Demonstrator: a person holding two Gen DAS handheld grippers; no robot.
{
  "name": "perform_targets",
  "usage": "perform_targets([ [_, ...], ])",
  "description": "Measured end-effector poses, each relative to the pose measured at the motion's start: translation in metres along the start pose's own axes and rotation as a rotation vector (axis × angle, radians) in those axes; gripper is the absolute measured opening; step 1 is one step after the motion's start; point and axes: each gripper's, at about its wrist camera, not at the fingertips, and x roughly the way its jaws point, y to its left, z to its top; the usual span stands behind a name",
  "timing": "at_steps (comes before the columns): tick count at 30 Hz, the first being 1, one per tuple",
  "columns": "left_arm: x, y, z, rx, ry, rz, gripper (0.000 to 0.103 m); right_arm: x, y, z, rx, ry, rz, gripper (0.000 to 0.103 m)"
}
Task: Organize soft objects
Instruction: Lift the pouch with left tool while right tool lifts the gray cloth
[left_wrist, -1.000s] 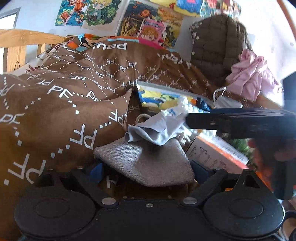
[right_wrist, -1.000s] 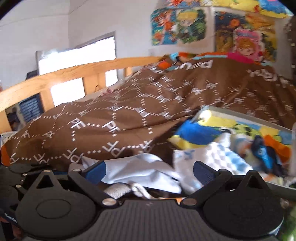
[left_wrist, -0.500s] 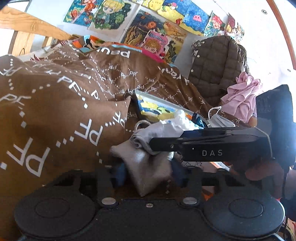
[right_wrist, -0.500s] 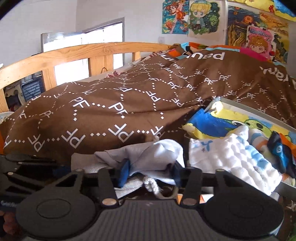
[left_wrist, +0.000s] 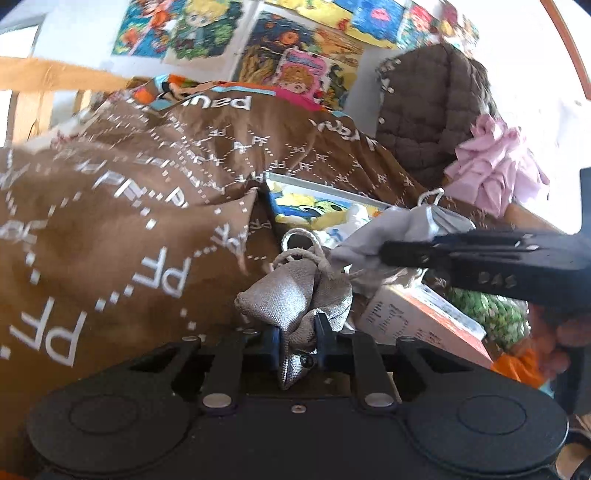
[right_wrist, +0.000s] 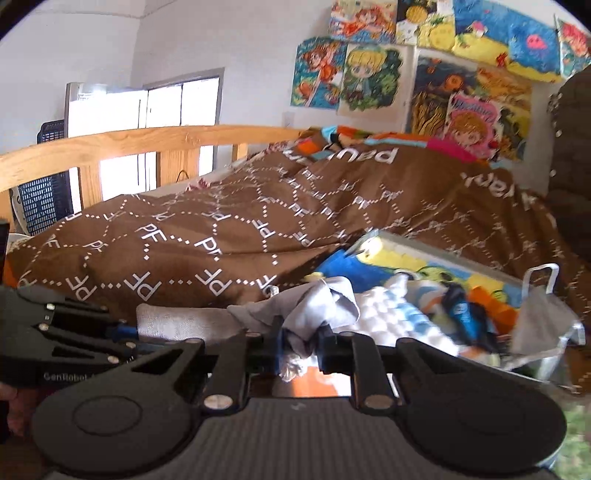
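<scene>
A grey linen drawstring pouch (left_wrist: 295, 291) stands bunched between the pads of my left gripper (left_wrist: 297, 334), whose jaws are closing and pinch its lower end. A pale grey cloth (left_wrist: 388, 229) is gripped by my right gripper (left_wrist: 384, 251), which reaches in from the right, just above and right of the pouch. In the right wrist view the right gripper (right_wrist: 301, 345) has its jaws closing on that crumpled cloth (right_wrist: 321, 299). The pouch (right_wrist: 181, 325) lies to its left, with the left gripper (right_wrist: 125, 332) at its end.
A brown patterned quilt (left_wrist: 129, 221) covers the bed behind. A colourful box (right_wrist: 424, 258) holds a white bumpy cloth (right_wrist: 380, 314) and other soft items, with a face mask (right_wrist: 535, 321) at its right. A carton (left_wrist: 417, 314) lies below the right gripper. A wooden rail (right_wrist: 147, 140) runs at the back left.
Both grippers went from wide open to closed, the left on the pouch and the right on the pale cloth. The cloth has come off the pouch, up and to the right.
</scene>
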Motion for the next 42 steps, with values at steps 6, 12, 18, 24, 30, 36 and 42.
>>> perform_targets([
  [6, -0.014, -0.034, 0.009, 0.098, 0.024, 0.003, 0.016, -0.048, -0.019, -0.012, 0.032, -0.051, -0.049, 0.019],
  [12, -0.027, -0.058, 0.022, 0.095, 0.029, 0.048, 0.015, -0.075, -0.040, -0.027, 0.095, -0.091, -0.093, 0.019],
  [18, -0.042, -0.082, 0.038, 0.133, 0.015, 0.094, 0.015, -0.084, -0.044, -0.025, 0.085, -0.138, -0.091, 0.019],
  [24, -0.049, -0.109, 0.058, 0.180, -0.033, 0.136, 0.015, -0.085, -0.046, -0.022, 0.043, -0.184, -0.125, 0.019],
  [30, -0.024, -0.137, 0.089, 0.191, -0.113, 0.135, 0.015, -0.059, -0.073, -0.014, 0.081, -0.249, -0.166, 0.019],
  [36, 0.030, -0.158, 0.118, 0.212, -0.171, 0.088, 0.015, -0.028, -0.121, -0.010, 0.161, -0.254, -0.225, 0.019],
  [42, 0.103, -0.155, 0.138, 0.182, -0.195, 0.065, 0.015, 0.010, -0.174, -0.011, 0.323, -0.249, -0.224, 0.019],
])
